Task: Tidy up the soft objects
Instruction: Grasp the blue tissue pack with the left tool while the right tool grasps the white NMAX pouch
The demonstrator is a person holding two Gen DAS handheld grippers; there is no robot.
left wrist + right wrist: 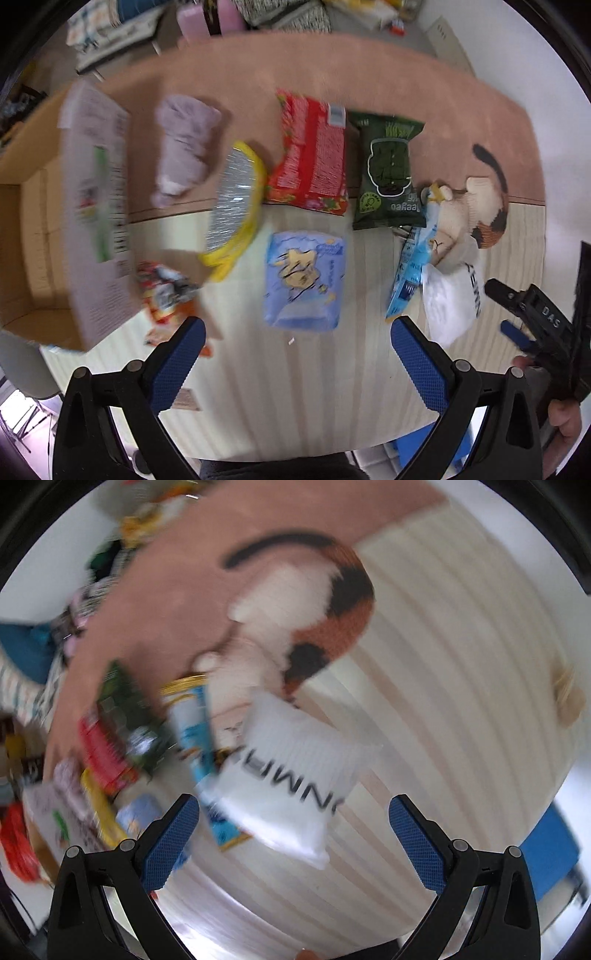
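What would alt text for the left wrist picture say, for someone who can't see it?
Open left gripper hangs empty above a table strewn with soft packets: a pale blue pack, red bag, green bag and plush cat. A cardboard box stands left.

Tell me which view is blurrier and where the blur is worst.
Right wrist view is blurrier: the white air pillow and plush cat smear, while its tongs stay sharp. Left wrist view blurs mainly at the left, on the cardboard box.
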